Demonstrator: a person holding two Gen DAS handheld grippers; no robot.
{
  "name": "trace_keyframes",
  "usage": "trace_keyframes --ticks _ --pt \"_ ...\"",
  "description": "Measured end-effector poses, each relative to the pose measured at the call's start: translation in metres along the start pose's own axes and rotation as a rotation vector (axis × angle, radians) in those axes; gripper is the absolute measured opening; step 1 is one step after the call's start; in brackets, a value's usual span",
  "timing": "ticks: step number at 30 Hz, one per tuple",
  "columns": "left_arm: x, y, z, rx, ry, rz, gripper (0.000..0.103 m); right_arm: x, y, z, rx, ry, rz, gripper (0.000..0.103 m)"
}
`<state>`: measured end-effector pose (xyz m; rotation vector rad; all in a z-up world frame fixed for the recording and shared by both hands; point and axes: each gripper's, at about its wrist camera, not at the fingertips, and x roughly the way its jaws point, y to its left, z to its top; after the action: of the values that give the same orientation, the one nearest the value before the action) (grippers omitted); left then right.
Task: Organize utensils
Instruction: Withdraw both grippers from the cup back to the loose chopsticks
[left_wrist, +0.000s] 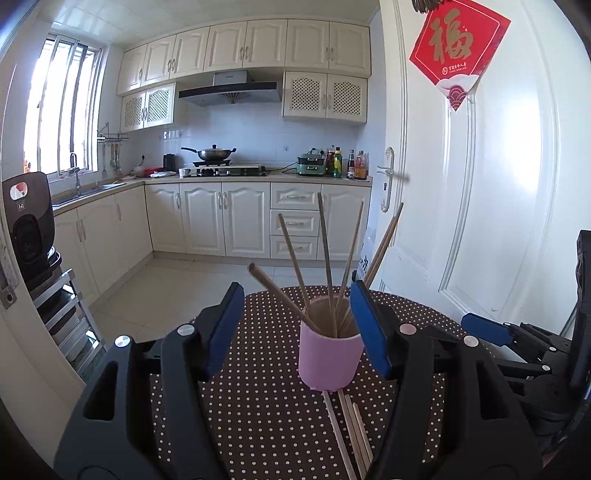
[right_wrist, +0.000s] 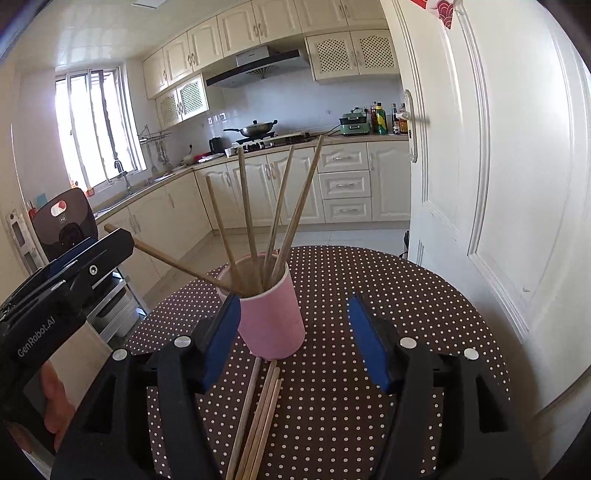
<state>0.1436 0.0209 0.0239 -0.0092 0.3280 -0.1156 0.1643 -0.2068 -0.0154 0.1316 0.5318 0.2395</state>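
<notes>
Loose chopsticks (right_wrist: 258, 417) before pink cup (right_wrist: 271, 317) of chopsticks

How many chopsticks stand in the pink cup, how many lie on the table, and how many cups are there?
Chopsticks in the pink cup: 6
Chopsticks lying on the table in front of the cup: 4
Pink cups: 1
Total: 11

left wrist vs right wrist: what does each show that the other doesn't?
Left wrist only: the red door decoration in full, and the right gripper at the right edge.

Right wrist only: the left gripper at the left edge and the hand holding it.

Both: the pink cup holding chopsticks, loose chopsticks lying in front of it, the polka-dot table, the wok on the stove. Each view's own gripper is open.
</notes>
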Motion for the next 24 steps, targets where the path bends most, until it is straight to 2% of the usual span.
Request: trace_keyframes --ticks 9,24 --pt "0.014 0.012 -0.030 -0.048 0.096 0.025 0.061 0.022 -0.005 -0.022 -0.001 0.110 -0.011 0.059" --pt "0.060 0.025 -0.085 -0.123 0.384 0.062 0.063 0.059 0.010 -0.065 -0.062 0.312 -0.057 0.059"
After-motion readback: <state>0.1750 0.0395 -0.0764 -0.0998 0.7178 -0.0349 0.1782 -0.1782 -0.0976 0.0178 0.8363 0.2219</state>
